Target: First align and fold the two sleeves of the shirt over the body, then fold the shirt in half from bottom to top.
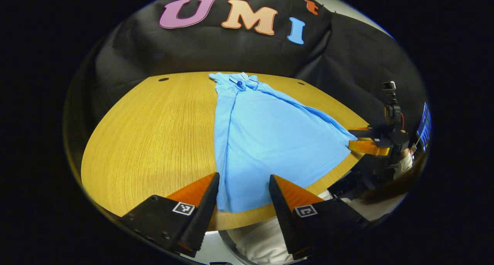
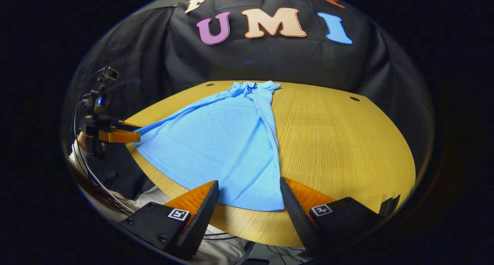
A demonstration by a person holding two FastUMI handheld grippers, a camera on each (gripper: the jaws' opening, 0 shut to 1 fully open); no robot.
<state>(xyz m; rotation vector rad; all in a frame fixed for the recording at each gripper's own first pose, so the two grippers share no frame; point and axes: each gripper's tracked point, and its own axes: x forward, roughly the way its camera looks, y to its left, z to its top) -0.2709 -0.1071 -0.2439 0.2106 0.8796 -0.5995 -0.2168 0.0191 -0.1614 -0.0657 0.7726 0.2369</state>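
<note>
light blue shirt (image 1: 266,137) lay flat on the wooden tabletop (image 1: 154,141), collar at the far edge, both sleeves folded in over the body, hem at the near edge. left tongs (image 1: 244,203) were spread, straddling the hem's left corner, not pinching it. right tongs (image 2: 250,207) were spread too, at the hem's right corner. each tool also showed sideways in the other's view at the shirt's opposite corner.

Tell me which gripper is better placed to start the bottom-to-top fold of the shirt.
Neither clearly: it looks like a two-gripper lift. The left gripper is open at the bottom left corner of the shirt, and the right gripper is open at the bottom right corner. Both look equally ready.
</note>
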